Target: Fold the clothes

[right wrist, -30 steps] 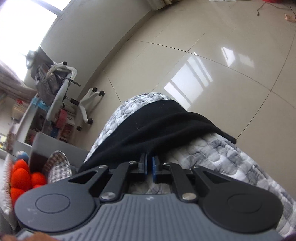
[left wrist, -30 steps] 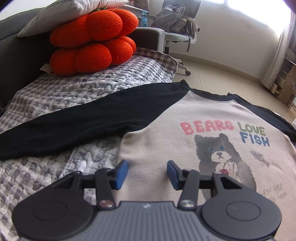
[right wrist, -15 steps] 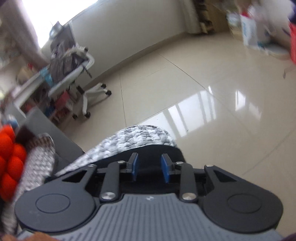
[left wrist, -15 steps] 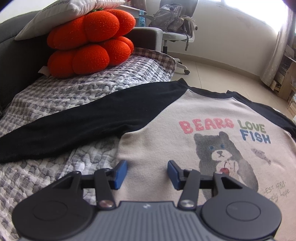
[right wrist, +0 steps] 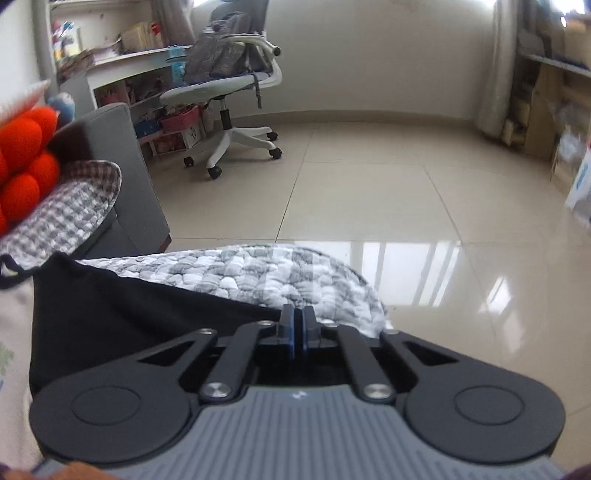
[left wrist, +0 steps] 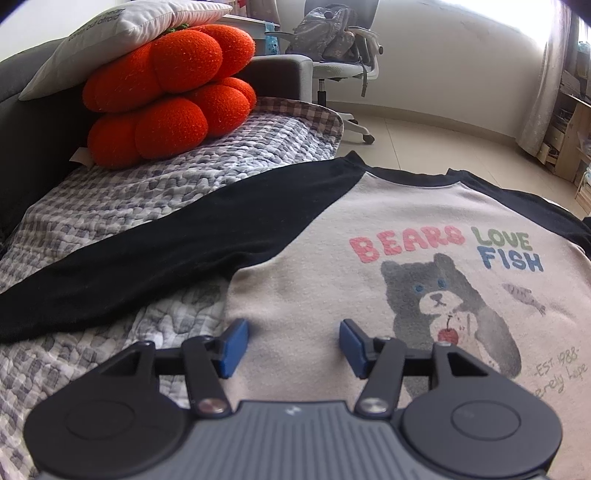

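Observation:
A cream shirt (left wrist: 332, 280) with black sleeves and a bear print lies face up on a grey quilted cover (left wrist: 129, 195). One black sleeve (left wrist: 166, 251) stretches out to the left. My left gripper (left wrist: 291, 345) hovers over the shirt's lower body, its jaws opening, with only flat cloth beneath them. In the right wrist view the other black sleeve (right wrist: 129, 317) runs from the shoulder down into my right gripper (right wrist: 297, 328), which is shut on its end near the rounded edge of the quilt (right wrist: 258, 269).
Orange round cushions (left wrist: 170, 96) and a white pillow (left wrist: 122, 33) are stacked at the back left against the grey sofa arm (right wrist: 122, 155). An office chair (right wrist: 229, 85) with a bag stands on the glossy tiled floor (right wrist: 369, 192) beyond the quilt's edge.
My right gripper rolled upright, opened over the sleeve's end and shut on it. The left gripper stayed in place and its blue pads spread a little wider.

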Motion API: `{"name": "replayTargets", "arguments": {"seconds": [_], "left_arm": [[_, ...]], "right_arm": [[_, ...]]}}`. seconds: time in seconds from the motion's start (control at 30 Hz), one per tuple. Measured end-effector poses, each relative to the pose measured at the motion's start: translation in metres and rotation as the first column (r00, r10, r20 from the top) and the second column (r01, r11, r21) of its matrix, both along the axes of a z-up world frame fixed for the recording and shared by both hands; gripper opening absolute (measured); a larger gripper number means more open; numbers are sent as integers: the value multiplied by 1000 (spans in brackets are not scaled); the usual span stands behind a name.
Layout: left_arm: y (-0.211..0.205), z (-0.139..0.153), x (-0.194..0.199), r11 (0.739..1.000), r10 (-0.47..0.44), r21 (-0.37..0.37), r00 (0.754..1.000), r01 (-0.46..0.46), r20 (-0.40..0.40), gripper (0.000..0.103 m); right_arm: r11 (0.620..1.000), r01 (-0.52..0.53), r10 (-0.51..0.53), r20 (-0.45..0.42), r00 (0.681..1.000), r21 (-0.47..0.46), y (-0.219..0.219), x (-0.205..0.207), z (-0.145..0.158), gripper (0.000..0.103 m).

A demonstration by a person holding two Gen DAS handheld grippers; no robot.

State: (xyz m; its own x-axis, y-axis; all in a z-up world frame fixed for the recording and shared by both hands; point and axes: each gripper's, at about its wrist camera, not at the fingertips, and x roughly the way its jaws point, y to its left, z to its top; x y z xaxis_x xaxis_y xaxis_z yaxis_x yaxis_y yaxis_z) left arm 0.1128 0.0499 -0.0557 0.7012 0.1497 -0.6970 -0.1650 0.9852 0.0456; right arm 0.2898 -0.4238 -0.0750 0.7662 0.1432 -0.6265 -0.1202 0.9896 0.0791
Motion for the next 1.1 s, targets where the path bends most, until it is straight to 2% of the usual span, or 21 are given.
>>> {"name": "replayTargets", "arguments": {"seconds": [0.1, 0.2, 0.43, 0.6, 0.67, 0.7, 0.83, 0.9, 1.0, 1.03, 1.1], "left_arm": [[-1, 0, 0, 1000, 0, 1, 1000, 0, 1, 57], [-1, 0, -1, 1000, -5, 6, 1000, 5, 3, 57], [-2, 0, 0, 1000, -14, 14, 1000, 14, 2, 57], [-2, 0, 0, 1000, -17, 12, 1000, 17, 3, 57], [-2, 0, 0, 1000, -18, 12, 1000, 18, 4, 57], [-2, 0, -1, 1000, -19, 12, 1000, 19, 5, 57], [-1, 0, 0, 1000, -19, 7, 1000, 18, 5, 57], [-2, 0, 0, 1000, -18, 10, 1000, 18, 5, 57], [-4, 0, 0, 1000, -19, 22, 1000, 19, 7, 57], [-4, 0, 0, 999, -19, 26, 1000, 19, 7, 57], [-5, -1, 0, 999, -20, 33, 1000, 19, 10, 57]], "right_arm": [[998, 6, -4, 31, 1000, -63, 0, 7, 4, 4], [996, 24, -20, 49, 999, -84, 1, 14, 0, 3], [990, 10, -7, 24, 1000, -139, 8, 21, -18, 3], [999, 46, -46, -5, 999, -23, -16, 17, -9, 6], [997, 72, -72, -14, 997, 10, -27, 14, -9, 17], [995, 99, -98, -21, 995, 28, -35, 12, -8, 18], [955, 219, -211, -61, 976, 202, -75, 3, -4, 19], [929, 243, -222, -104, 969, 277, -90, -3, -6, 35], [911, 192, -136, -174, 975, 364, -91, -9, -16, 36], [911, 164, -99, -186, 978, 378, -86, -11, -21, 36], [943, 237, -176, -254, 951, 234, -79, -6, -34, 33]]}}
